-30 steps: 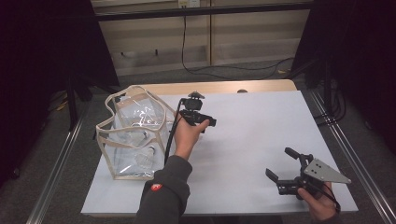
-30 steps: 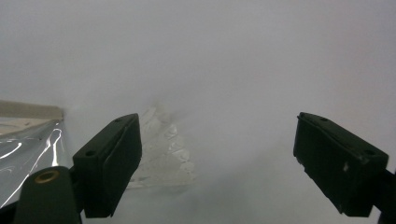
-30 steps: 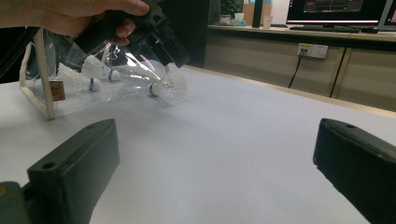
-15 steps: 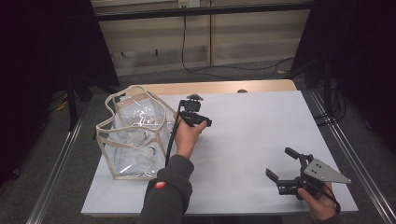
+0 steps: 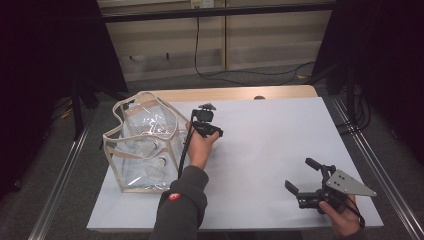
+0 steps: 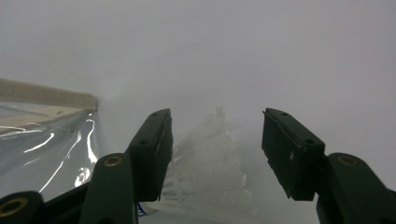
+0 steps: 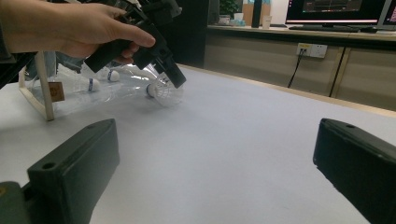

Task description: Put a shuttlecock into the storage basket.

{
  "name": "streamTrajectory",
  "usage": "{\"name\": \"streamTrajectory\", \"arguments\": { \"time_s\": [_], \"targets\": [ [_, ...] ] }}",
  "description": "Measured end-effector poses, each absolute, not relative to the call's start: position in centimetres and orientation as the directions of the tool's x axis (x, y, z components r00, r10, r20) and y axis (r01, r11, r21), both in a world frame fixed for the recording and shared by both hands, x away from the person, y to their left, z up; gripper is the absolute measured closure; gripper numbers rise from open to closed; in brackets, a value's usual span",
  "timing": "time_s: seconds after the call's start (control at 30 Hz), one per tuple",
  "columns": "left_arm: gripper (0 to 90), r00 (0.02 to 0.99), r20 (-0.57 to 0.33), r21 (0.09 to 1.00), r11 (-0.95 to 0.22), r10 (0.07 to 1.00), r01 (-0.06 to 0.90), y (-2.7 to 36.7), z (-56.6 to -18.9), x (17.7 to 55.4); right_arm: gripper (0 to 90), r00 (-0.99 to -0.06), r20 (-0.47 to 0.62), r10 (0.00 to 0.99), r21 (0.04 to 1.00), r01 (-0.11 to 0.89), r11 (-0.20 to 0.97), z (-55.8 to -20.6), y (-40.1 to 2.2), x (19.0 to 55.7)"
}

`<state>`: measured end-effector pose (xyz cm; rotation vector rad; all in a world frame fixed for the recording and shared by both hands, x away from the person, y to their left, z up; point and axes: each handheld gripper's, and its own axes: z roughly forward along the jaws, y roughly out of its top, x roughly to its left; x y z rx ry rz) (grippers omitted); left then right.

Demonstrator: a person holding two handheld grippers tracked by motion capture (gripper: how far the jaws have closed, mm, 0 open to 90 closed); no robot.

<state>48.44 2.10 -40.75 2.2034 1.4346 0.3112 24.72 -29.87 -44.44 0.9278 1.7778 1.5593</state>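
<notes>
A white feather shuttlecock (image 6: 210, 158) lies on the white table (image 5: 270, 145), just right of a clear plastic bag with beige trim (image 5: 145, 145). My left gripper (image 6: 218, 116) points down over it. Its jaws have just been closing and stand on either side of the feathers, with a gap still showing on the right side. In the right gripper view, that gripper's black jaw reaches the same shuttlecock (image 7: 164, 92). My right gripper (image 5: 299, 173) rests near the front right corner, open, with nothing between its jaws (image 7: 215, 135).
More shuttlecocks (image 7: 111, 74) lie inside the bag (image 7: 70, 84), which stands at the table's left. Metal rails run along both sides of the table, and a wooden edge (image 5: 235, 93) along the far side. Cables lie on the floor beyond.
The left hand and its gripper have edged slightly left and down beside the bag. The right gripper has kept still.
</notes>
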Motion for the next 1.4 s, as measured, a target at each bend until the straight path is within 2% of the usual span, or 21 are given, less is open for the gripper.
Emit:
{"name": "streamTrajectory", "arguments": {
  "time_s": [0.23, 0.53, 0.8, 0.97, 1.4],
  "targets": [
    [52.8, 0.420, -0.044, 0.508, -0.342, 0.906, 0.790, 2.0, -40.9, 48.4, 0.3, -0.583, 0.008, 0.813, 0.991, 0.115, 0.073, -44.4, -29.9, 24.7],
    [69.6, 0.429, -0.013, 0.494, -0.367, 0.903, 0.788, 1.9, -40.7, 48.3, 0.3, -0.582, 0.010, 0.813, 0.991, 0.117, 0.072, -44.4, -29.9, 24.7],
    [86.2, 0.428, -0.044, 0.478, -0.357, 0.903, 0.802, 1.7, -40.2, 48.0, 0.3, -0.583, 0.008, 0.812, 0.991, 0.114, 0.072, -44.4, -29.8, 24.8],
    [89.7, 0.425, -0.062, 0.494, -0.343, 0.903, 0.799, 1.9, -39.7, 47.8, 0.3, -0.582, 0.007, 0.813, 0.991, 0.114, 0.072, -44.4, -29.9, 24.8],
    [90.0, 0.458, -0.143, 0.522, -0.326, 0.877, 0.788, 2.1, -38.3, 47.2, 0.3, -0.583, 0.004, 0.812, 0.991, 0.110, 0.074, -44.4, -29.8, 24.7]
  ]
}}
